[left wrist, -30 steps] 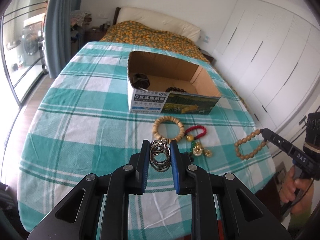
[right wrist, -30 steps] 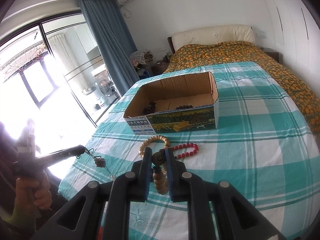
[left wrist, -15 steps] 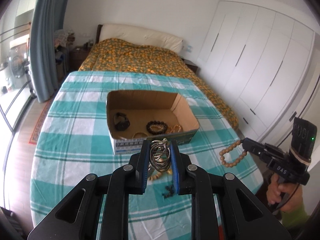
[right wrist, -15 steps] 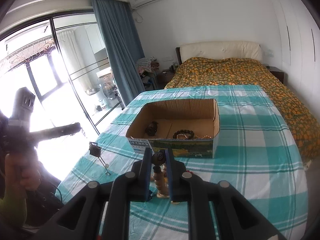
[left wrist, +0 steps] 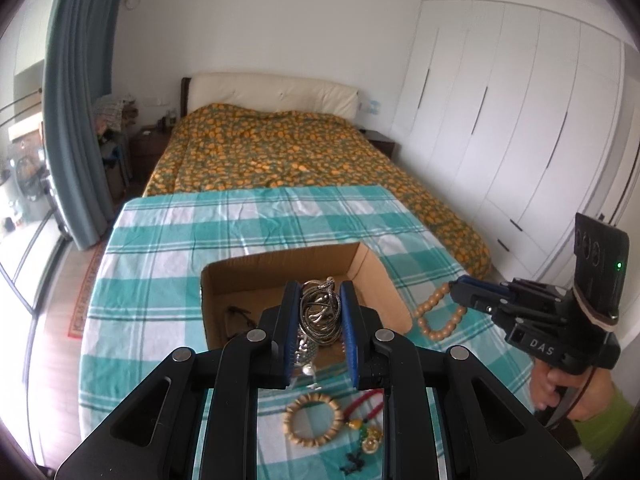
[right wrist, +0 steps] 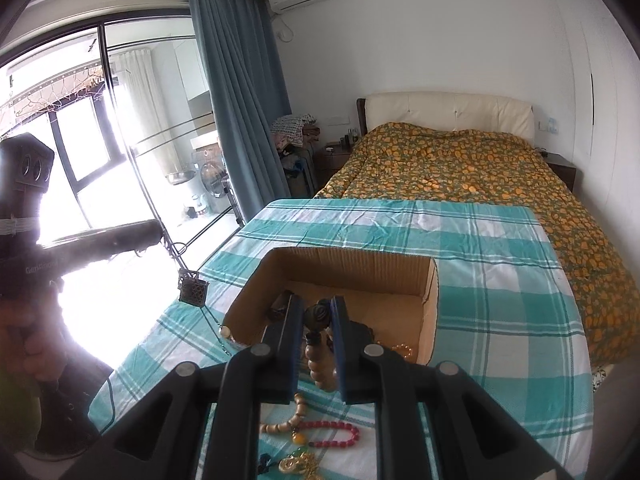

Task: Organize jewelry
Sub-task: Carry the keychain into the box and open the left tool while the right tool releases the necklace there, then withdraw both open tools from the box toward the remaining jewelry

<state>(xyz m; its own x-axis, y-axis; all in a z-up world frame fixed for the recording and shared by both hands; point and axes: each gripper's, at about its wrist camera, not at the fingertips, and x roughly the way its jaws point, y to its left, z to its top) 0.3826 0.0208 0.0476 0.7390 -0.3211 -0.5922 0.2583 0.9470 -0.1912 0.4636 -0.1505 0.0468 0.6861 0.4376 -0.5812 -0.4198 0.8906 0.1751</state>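
Observation:
My left gripper (left wrist: 320,292) is shut on a bundle of silver chain (left wrist: 320,316), held above the near edge of the open cardboard box (left wrist: 280,264). From it, in the right wrist view, a thin chain with a dark square pendant (right wrist: 193,288) hangs beside the box's left wall. My right gripper (right wrist: 318,304) is shut on a wooden bead bracelet (right wrist: 318,364) with a dark carved bead, over the box's (right wrist: 348,268) near edge. The left wrist view shows that bracelet (left wrist: 436,316) dangling from the right gripper (left wrist: 458,283) just right of the box.
On the checked cloth (left wrist: 168,248) near the box lie a pale wooden bracelet (left wrist: 314,420), a red bead bracelet (left wrist: 364,404) and a gold charm (left wrist: 372,444). The box holds dark beads and a gold chain (right wrist: 402,348). A bed (left wrist: 288,156) stands behind the table.
Both grippers have risen and moved forward from the loose jewelry to the box, each still holding its piece. The bracelets on the cloth now lie under the fingers.

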